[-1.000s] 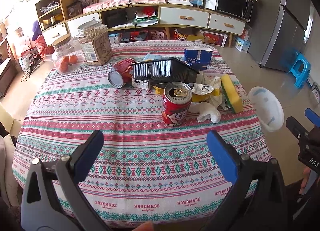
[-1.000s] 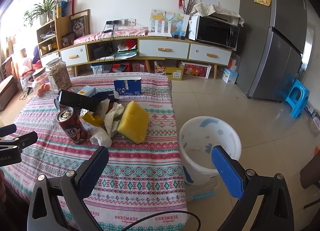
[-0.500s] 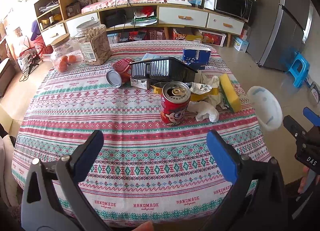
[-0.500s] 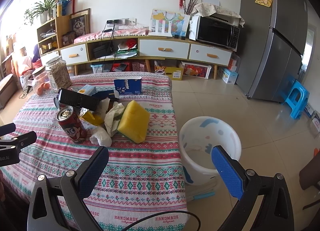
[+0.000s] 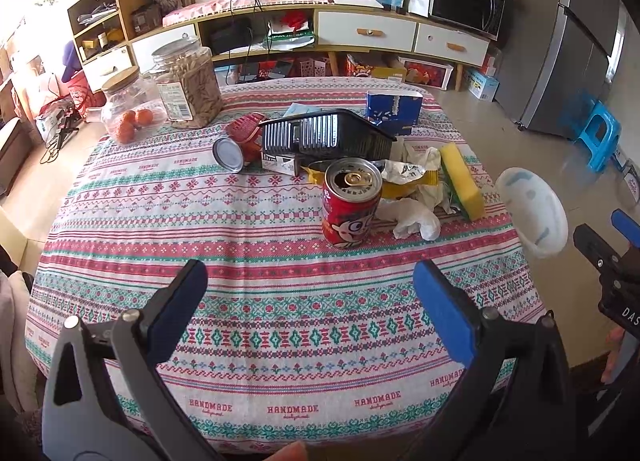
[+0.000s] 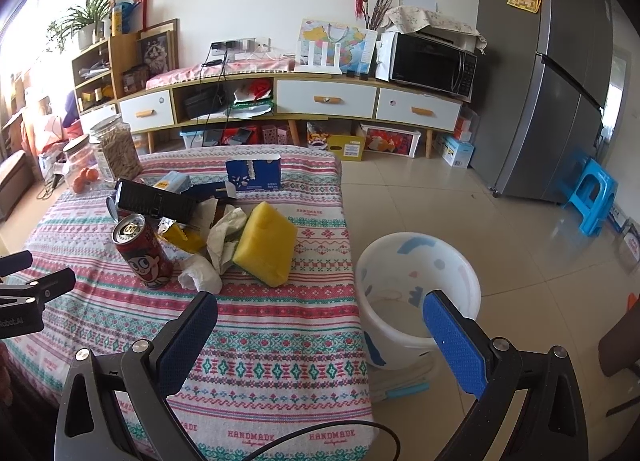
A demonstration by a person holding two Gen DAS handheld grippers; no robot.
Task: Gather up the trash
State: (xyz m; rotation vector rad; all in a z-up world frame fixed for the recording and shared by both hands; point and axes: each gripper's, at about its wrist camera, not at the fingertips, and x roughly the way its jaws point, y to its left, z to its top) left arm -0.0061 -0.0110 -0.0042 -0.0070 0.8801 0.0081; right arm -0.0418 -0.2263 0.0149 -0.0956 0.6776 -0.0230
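Left wrist view: left claw has edged nearer red can.

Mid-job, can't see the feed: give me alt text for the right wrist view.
The open right gripper hovers empty over the near edge of the patterned tablecloth, with a white bucket on the floor to the right. Ahead lie a red can, crumpled tissue, a yellow sponge and a black tray.
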